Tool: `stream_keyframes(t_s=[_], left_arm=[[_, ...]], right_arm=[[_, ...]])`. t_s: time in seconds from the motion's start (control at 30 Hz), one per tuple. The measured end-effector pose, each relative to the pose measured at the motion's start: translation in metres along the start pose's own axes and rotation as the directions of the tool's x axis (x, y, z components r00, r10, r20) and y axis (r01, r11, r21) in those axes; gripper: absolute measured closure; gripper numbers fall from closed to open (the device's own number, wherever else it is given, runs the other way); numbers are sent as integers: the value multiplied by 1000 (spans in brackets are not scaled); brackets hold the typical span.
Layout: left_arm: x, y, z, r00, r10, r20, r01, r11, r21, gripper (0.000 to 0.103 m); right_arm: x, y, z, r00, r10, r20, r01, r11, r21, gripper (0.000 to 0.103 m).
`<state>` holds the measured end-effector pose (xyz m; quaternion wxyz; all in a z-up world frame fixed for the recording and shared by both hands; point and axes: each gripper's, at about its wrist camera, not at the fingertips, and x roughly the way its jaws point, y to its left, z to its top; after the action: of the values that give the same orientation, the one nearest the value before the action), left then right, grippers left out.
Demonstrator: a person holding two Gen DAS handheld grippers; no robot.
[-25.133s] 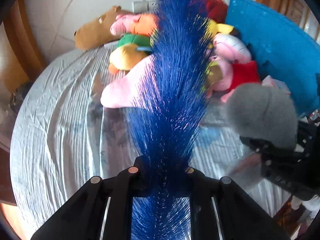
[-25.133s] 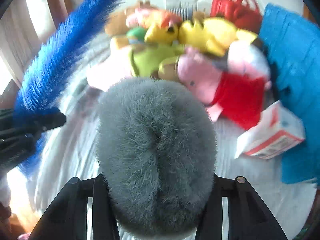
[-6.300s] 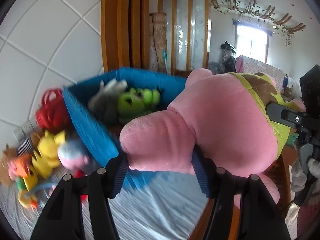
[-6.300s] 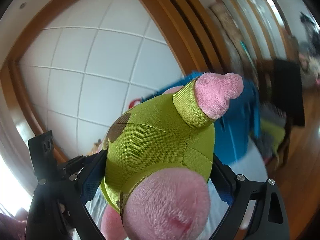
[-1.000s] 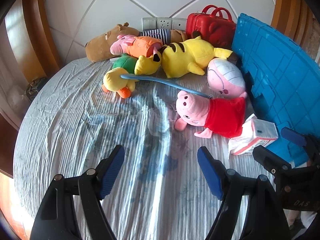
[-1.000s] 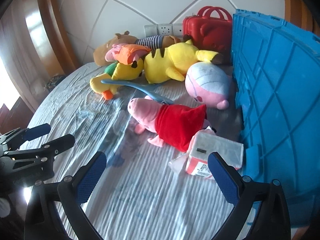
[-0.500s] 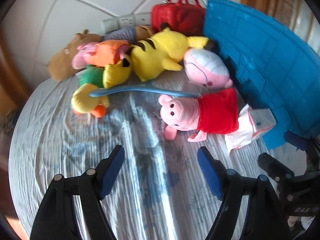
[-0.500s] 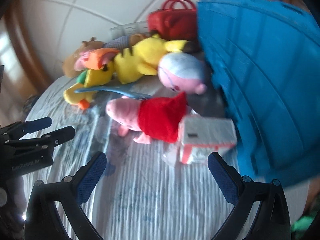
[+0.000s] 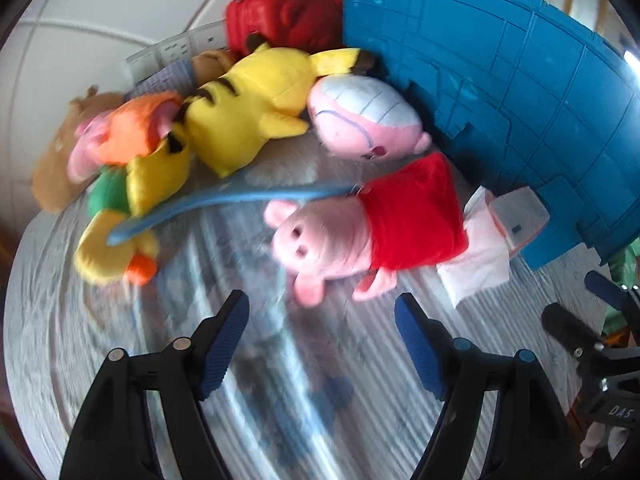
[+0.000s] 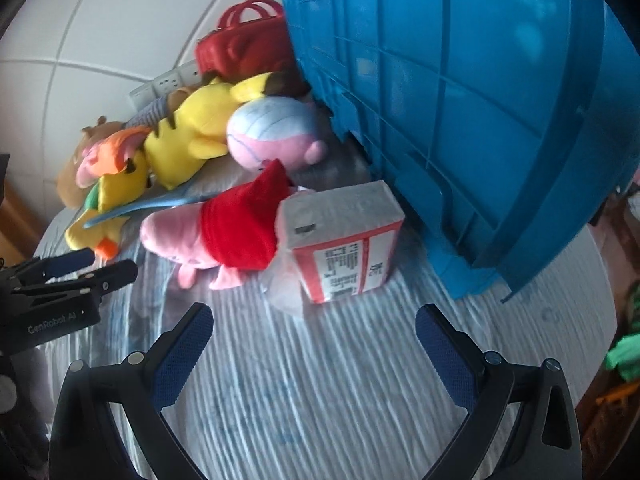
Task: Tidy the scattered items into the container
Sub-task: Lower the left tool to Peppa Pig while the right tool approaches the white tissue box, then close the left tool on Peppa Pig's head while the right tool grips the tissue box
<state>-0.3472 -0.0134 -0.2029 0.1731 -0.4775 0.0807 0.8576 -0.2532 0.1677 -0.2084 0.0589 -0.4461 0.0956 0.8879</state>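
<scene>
Both tools are spread wide and hold nothing: the left tool (image 9: 322,320) hangs low over the cloth with the pink pig plush in a red dress (image 9: 360,224) lying just ahead between its fingers, and the right tool (image 10: 314,332) faces the red-and-white carton (image 10: 344,236), which sits just beside the pig and close against the foot of the blue crate (image 10: 480,100).

Judging by that, the step in hand is a reach for the next pieces, pig for the left and carton for the right. What the move calls for is a low approach, closing across the pig's soft middle and across the carton's flat sides, then a lift high enough to clear the crate's tall wall.

Past the pig lies a long blue strip (image 9: 224,200), its far end near the yellow duck plush (image 9: 108,252). Behind these sit the round pink-and-white plush (image 9: 364,120), the yellow plush with dark stripes (image 9: 256,108), an orange-and-pink one (image 9: 124,136), a brown one (image 9: 52,176) and, furthest back, the red handbag (image 9: 280,20). All are outside the crate; its inside is not visible.

Everything rests on a table (image 10: 320,400) under a pale striped, wrinkled cloth. Behind is a white tiled wall with sockets (image 9: 176,48), and wooden trim shows at the edge.
</scene>
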Motion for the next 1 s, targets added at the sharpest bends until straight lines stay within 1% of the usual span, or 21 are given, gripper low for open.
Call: stream_keyframes(t_s=[0.23,0.33,0.47,0.53,0.63,0.77,0.87,1.0], left_arm=[[43,-19,31,1000,-21,-5,21,995,95,28],[55,-23,39,1000,12,7,-12,991,136,28],[78,-16,42,998,44,-38,-38,990,133,28],[87,-9,40,998,23,-52,-17,994,110,18],[92,1,39,999,-21,-47,24,998,61,16],[92,4,36,999,-40,-29,42,998,45,16],[91,2,32,999,-44,-12,45,998,46,20],[89,-3,26,1000,-30,7,29,998,54,24]], right_arm=[[34,-14,-4,998,-41,-41,44,996,73,1],[44,-19,-4,997,-51,-52,55,994,94,1],[59,-20,0,996,-61,-61,68,991,111,0],[65,-19,2,996,-65,-58,71,991,112,1],[74,-15,5,995,-84,-51,89,991,98,1],[85,-11,6,994,-103,-44,106,991,79,1],[89,-10,8,992,-121,-31,123,990,72,1],[93,-14,12,991,-131,-7,131,988,82,1]])
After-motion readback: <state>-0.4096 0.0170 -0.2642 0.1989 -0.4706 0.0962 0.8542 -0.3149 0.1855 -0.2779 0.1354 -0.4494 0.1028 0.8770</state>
